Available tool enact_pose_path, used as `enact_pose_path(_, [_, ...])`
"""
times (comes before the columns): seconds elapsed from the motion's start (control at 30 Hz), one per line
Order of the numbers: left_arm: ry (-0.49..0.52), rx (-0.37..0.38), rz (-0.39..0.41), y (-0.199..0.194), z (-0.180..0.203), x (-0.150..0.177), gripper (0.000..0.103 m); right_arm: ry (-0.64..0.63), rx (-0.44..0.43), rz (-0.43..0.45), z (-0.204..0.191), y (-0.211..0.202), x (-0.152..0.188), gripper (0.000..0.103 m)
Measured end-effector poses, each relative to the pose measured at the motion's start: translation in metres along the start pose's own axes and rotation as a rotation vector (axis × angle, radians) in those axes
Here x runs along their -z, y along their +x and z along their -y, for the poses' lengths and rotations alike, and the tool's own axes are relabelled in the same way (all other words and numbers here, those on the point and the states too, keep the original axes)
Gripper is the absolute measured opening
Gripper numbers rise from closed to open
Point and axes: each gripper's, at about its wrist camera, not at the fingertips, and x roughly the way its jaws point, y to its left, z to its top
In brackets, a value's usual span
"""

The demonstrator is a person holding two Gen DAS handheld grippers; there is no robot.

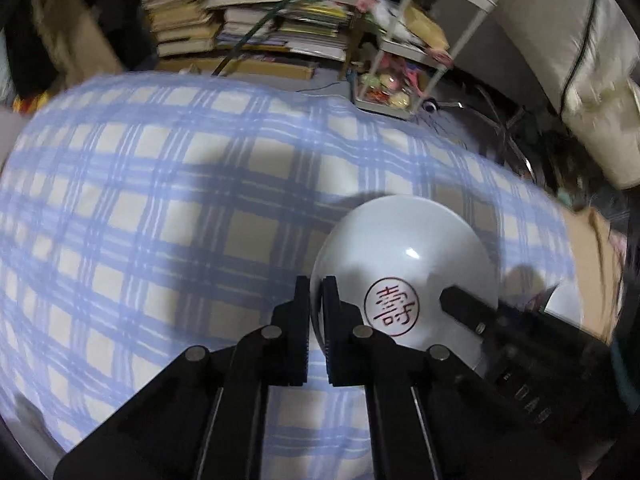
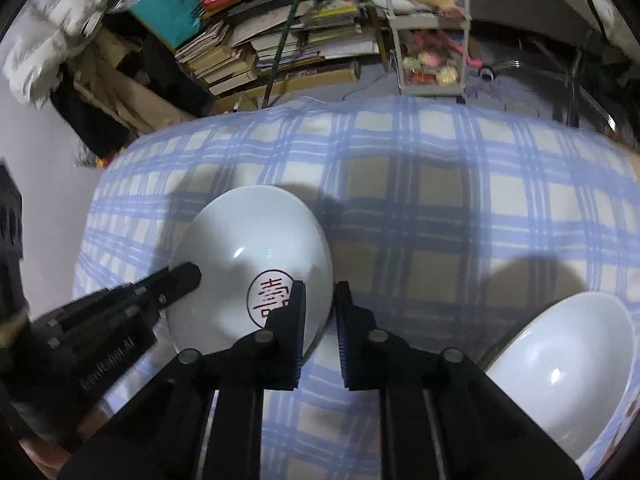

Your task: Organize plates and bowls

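A white bowl with a red round seal mark (image 1: 404, 276) is held between both grippers above the blue checked cloth (image 1: 160, 200). My left gripper (image 1: 316, 292) is shut on its left rim. My right gripper (image 2: 320, 300) is shut on its right rim; the same bowl (image 2: 248, 264) shows in the right wrist view. The right gripper's finger (image 1: 464, 308) shows at the bowl's right in the left wrist view, and the left gripper's finger (image 2: 176, 280) at its left in the right wrist view. A second white bowl (image 2: 560, 364) rests upright on the cloth at lower right.
The checked cloth (image 2: 440, 184) covers a rounded surface. Beyond its far edge are stacks of books (image 1: 248, 20) and a small white rack with colourful items (image 1: 400, 80). A cardboard box (image 1: 588, 248) lies at the right edge.
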Motion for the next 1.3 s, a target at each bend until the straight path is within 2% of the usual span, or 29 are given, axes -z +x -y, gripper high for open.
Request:
enact_pose_path(0.13, [0.034, -0.055, 0.014, -0.004, 0.008, 0.009, 0.007, 0.015, -0.014, 0.006, 0.0, -0.004, 0.002, 0.014])
enact_pose_path(0.33, [0.079, -0.095, 0.029, -0.026, 0.008, 0.024, 0.007, 0.017, -0.021, 0.01, -0.007, -0.016, 0.015, 0.012])
enact_pose_path(0.5, [0.052, -0.104, 0.042, -0.045, -0.007, 0.038, 0.007, -0.026, -0.011, -0.021, -0.029, -0.023, 0.029, 0.012])
enact_pose_path(0.6, [0.058, -0.108, 0.043, -0.059, -0.015, 0.049, 0.007, -0.046, -0.01, -0.006, -0.041, -0.033, 0.038, 0.012])
enact_pose_path(0.8, [0.071, -0.162, 0.082, -0.096, -0.029, 0.066, 0.007, -0.066, -0.034, 0.011, -0.07, -0.05, 0.057, 0.012])
enact_pose_path(1.07, [0.021, -0.168, 0.13, -0.142, -0.058, 0.093, 0.007, -0.084, -0.068, 0.039, -0.112, -0.073, 0.082, 0.011])
enact_pose_path(1.3, [0.0, -0.167, 0.157, -0.171, -0.078, 0.116, 0.007, -0.126, -0.059, 0.055, -0.142, -0.089, 0.104, 0.011])
